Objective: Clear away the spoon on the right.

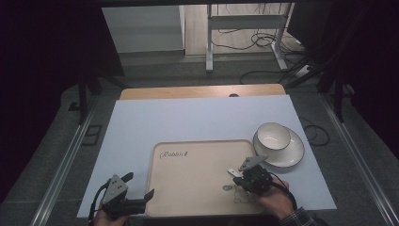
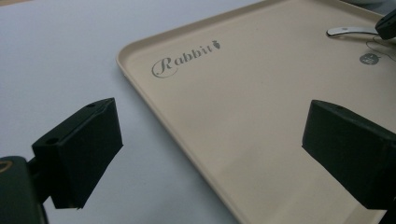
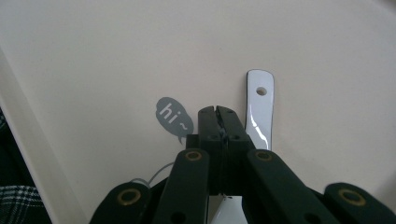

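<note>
High view shows a beige tray (image 1: 188, 176) on the table, with a bowl (image 1: 274, 135) on a plate (image 1: 294, 153) off at its two o'clock; the right gripper (image 1: 237, 175) sits at the tray's four o'clock, over a white spoon (image 1: 232, 172); right gripper view has its jaws pressed together, the spoon (image 3: 259, 107) handle lying just beside them at one o'clock, and whether they pinch any part of it I cannot tell; the left gripper (image 2: 210, 154) waits with jaws spread across the tray's (image 2: 196, 116) near edge. By my reading the work has barely begun: the spoon lies flat on the tray; lifting and placing it remain.
</note>
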A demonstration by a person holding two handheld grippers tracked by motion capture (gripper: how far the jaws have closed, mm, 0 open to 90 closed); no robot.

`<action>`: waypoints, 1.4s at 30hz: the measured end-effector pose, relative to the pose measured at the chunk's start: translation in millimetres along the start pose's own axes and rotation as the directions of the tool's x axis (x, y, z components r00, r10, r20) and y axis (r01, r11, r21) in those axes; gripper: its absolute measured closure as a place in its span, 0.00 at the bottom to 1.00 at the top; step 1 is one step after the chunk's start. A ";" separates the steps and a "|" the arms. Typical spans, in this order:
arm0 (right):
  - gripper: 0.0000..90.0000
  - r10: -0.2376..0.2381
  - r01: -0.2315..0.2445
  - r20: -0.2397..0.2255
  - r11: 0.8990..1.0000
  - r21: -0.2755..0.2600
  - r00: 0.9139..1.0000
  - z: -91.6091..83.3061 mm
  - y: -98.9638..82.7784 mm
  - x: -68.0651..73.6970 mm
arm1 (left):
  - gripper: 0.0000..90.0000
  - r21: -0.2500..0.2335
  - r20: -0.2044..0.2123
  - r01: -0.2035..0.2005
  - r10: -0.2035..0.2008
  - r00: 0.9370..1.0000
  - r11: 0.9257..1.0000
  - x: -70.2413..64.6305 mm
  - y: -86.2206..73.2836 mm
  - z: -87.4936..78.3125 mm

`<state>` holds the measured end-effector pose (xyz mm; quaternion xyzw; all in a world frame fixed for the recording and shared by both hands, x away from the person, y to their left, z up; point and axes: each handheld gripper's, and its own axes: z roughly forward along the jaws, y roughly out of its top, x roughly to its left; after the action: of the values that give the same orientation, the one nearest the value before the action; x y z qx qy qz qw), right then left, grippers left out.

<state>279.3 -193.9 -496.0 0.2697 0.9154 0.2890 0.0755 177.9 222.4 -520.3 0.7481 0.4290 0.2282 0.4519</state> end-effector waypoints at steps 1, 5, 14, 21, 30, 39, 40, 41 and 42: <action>1.00 0.000 0.000 0.000 1.000 0.000 1.000 0.0 0.0 0.0 | 0.05 0.001 0.000 0.000 0.000 1.000 1.000 -0.1 0.1 0.0; 1.00 -0.001 0.001 0.007 1.000 0.012 1.000 3.3 -1.0 -1.4 | 0.05 0.003 0.000 -0.002 0.002 1.000 1.000 -0.1 0.2 0.1; 1.00 0.027 -0.027 0.019 1.000 0.003 0.999 4.2 -2.9 -11.0 | 0.05 0.003 0.002 0.000 0.000 1.000 1.000 0.1 0.2 0.2; 1.00 0.053 -0.052 0.031 0.999 -0.011 0.998 3.1 -5.1 -21.2 | 0.05 0.002 0.004 0.003 -0.003 1.000 1.000 0.4 0.2 0.2; 1.00 0.080 -0.079 0.047 0.997 -0.021 0.996 0.4 -7.9 -30.1 | 0.05 0.003 0.004 0.002 -0.002 1.000 1.000 0.3 0.3 0.2; 1.00 0.099 -0.098 0.049 0.995 -0.031 0.994 -1.0 -9.2 -34.9 | 0.05 0.002 0.004 0.004 -0.004 1.000 1.000 0.6 0.2 0.2; 1.00 0.097 -0.095 0.047 0.995 -0.035 0.994 -1.5 -8.8 -34.5 | 0.05 0.002 0.004 0.004 -0.004 1.000 1.000 0.5 0.2 0.2; 0.98 0.096 -0.094 0.043 0.995 -0.047 0.994 -2.4 -8.1 -33.8 | 0.05 0.002 0.004 0.004 -0.004 1.000 1.000 0.4 0.2 0.2; 0.98 0.096 -0.094 0.043 0.995 -0.047 0.994 -2.4 -8.1 -33.8 | 0.05 0.003 0.003 0.003 -0.003 1.000 1.000 0.4 0.3 0.2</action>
<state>303.4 -218.8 -499.2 0.3176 0.8930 0.3064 0.0885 178.4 222.6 -520.3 0.7485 0.4297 0.2257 0.4519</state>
